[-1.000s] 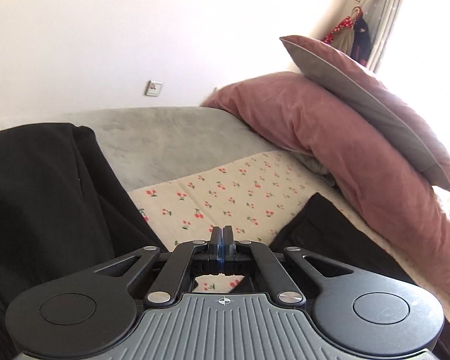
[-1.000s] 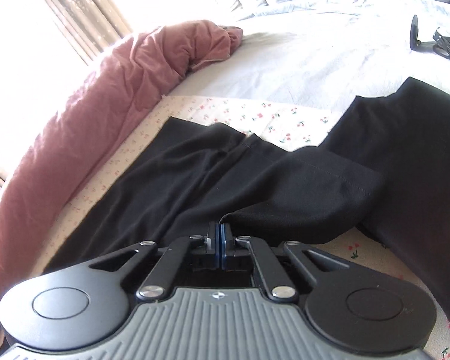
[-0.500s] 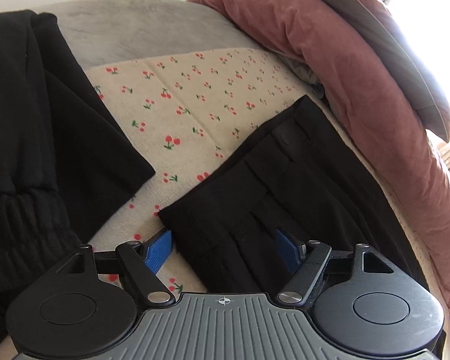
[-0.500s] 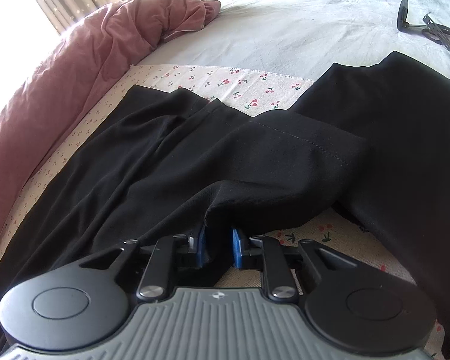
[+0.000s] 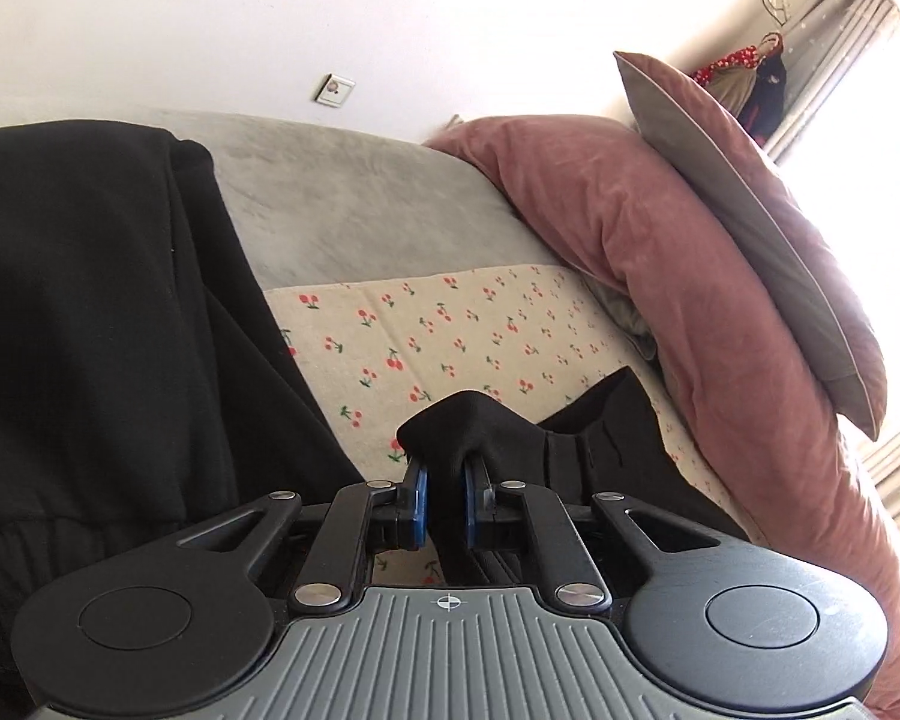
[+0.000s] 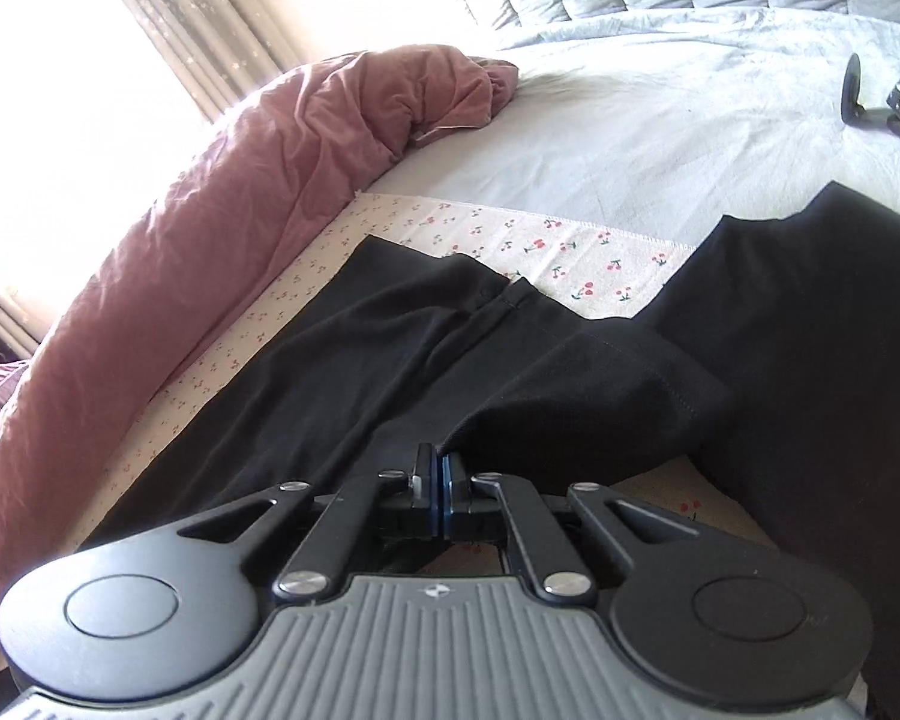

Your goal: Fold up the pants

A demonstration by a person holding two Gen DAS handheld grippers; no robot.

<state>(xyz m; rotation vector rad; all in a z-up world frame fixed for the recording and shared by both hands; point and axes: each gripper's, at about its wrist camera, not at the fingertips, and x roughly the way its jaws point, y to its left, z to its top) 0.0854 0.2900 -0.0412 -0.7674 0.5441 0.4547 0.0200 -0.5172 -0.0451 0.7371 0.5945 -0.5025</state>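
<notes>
- The left gripper [image 5: 444,501] has just been closing, and its blue pads [image 5: 419,503] now pinch a bunched corner of the black pants [image 5: 594,450], which peaks up just ahead of the fingertips.
- The right gripper [image 6: 437,495] is pressed together, with an edge of the pants [image 6: 426,360] caught thinly between the pads; the fold of cloth rises right at its tips.
- From there the pants run forward and to the left of the right gripper, flat on the cherry-print sheet [image 6: 576,258].
- A second black garment [image 6: 810,360] lies just right of the right gripper, and its edge looks to touch the pants. In the left view it fills the space left of the gripper [image 5: 90,330].
- To do this step well, I would lift both corners together and level, keeping the edge between them taut so the cloth does not sag or twist.
- Carry it clear of the other garment, so that nothing drags along.
- Further off lie the pink duvet [image 5: 630,228] and a pillow [image 5: 750,228]; set the fold down short of them.
</notes>
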